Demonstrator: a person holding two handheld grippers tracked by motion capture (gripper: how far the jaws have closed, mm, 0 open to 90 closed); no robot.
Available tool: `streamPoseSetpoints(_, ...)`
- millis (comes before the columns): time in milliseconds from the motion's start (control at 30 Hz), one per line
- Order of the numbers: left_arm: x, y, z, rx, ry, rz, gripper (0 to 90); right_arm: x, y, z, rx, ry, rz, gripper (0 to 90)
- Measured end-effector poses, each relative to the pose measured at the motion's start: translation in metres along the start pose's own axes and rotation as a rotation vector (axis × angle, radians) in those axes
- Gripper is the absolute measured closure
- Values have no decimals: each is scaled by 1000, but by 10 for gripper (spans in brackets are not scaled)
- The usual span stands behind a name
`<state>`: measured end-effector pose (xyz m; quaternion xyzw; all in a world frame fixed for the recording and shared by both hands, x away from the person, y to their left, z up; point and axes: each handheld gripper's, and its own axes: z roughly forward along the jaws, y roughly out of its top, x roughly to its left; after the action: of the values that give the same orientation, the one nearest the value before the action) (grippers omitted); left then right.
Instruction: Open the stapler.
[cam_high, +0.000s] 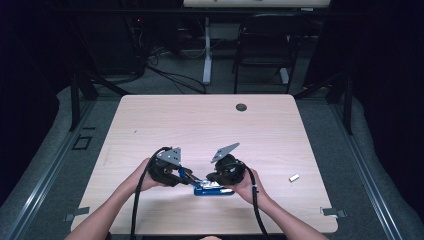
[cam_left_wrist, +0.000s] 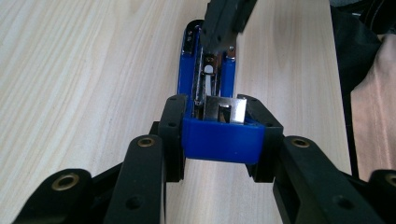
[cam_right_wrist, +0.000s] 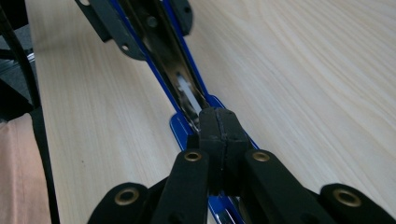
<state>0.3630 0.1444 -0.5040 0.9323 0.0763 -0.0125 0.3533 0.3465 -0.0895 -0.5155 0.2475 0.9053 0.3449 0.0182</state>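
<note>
1. Pale wooden table (cam_high: 210, 125) under bright light, dark room behind, black chair (cam_high: 265, 45) and a tangle of cables on the grey floor beyond the far edge.
2. Down at the near edge, between both hands: blue stapler (cam_high: 212, 189), lying flat on the wood and opened up, with the metal staple channel bare.
3. Left gripper (cam_left_wrist: 223, 135) clamped across one blue end of the stapler (cam_left_wrist: 219, 140), one black pad pressed on each side, jaws only partly apart because of the blue body between them.
4. Seen from above, left gripper (cam_high: 182, 175) held low over the wood, grey plate on top, cable trailing back along the forearm.
5. Right gripper (cam_right_wrist: 219, 135) fully closed, pads pressed flat together, tip planted on the metal channel of the stapler (cam_right_wrist: 177, 126); whether anything thin sits between the pads, cannot tell.
6. From above, right gripper (cam_high: 212, 181) angled inward toward the left one, both meeting at the stapler.
7. Off to the right, well apart from the action: small metal piece (cam_high: 294, 177), lying alone on the table.
</note>
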Motion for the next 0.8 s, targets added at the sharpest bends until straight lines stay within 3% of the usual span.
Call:
streamPoseSetpoints(167,0,0,0,0,0,0,656,11,10,13,-19,27,-32,900)
streamPoseSetpoints(300,0,-1,1,-4,4,5,655,15,16,19,1,29,-56,900)
streamPoseSetpoints(633,-1,2,1,7,3,6,633,13,15,23,13,31,-51,900)
streamPoseSetpoints(800,-2,4,-4,-41,14,-10,591,12,15,23,14,34,-53,900)
